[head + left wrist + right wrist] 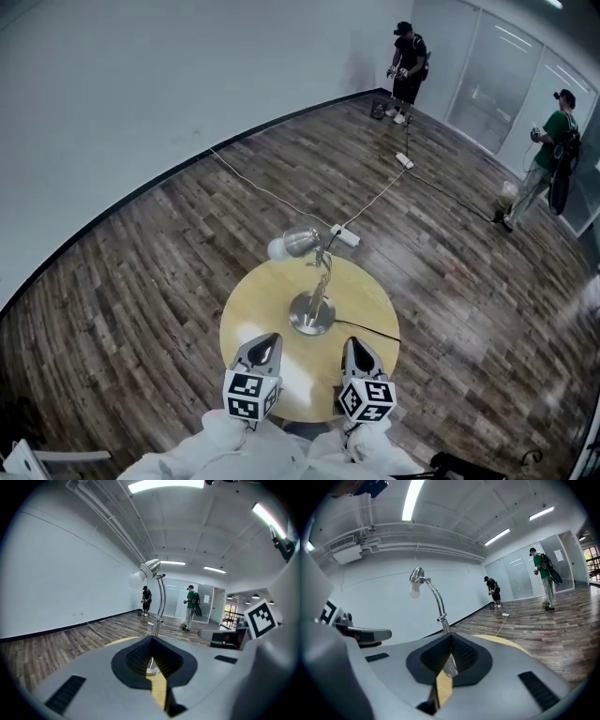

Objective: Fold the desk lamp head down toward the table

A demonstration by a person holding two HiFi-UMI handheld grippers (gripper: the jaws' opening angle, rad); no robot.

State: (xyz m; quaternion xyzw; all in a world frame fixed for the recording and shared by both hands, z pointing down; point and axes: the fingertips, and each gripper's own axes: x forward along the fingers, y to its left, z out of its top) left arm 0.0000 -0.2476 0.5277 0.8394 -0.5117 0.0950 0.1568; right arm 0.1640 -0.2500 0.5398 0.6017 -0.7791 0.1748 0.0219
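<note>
One lamp [312, 281] upright on one round table [251, 314]. Short of its base, left gripper [268, 339] and right gripper [353, 343], both closed, empty. Table's near edge hidden by sleeves [272, 455].

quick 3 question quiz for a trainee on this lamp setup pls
1. Multiple choice: what stands on the round table?
A. a lamp
B. a kettle
C. a laptop

2. True or false: the lamp's head is folded down and lies on the table.

3. Fill in the gap: the left tongs and the right tongs are both ___, with nothing between their jaws.

Key
1. A
2. False. The head is up on its curved neck, well above the table.
3. shut
</note>
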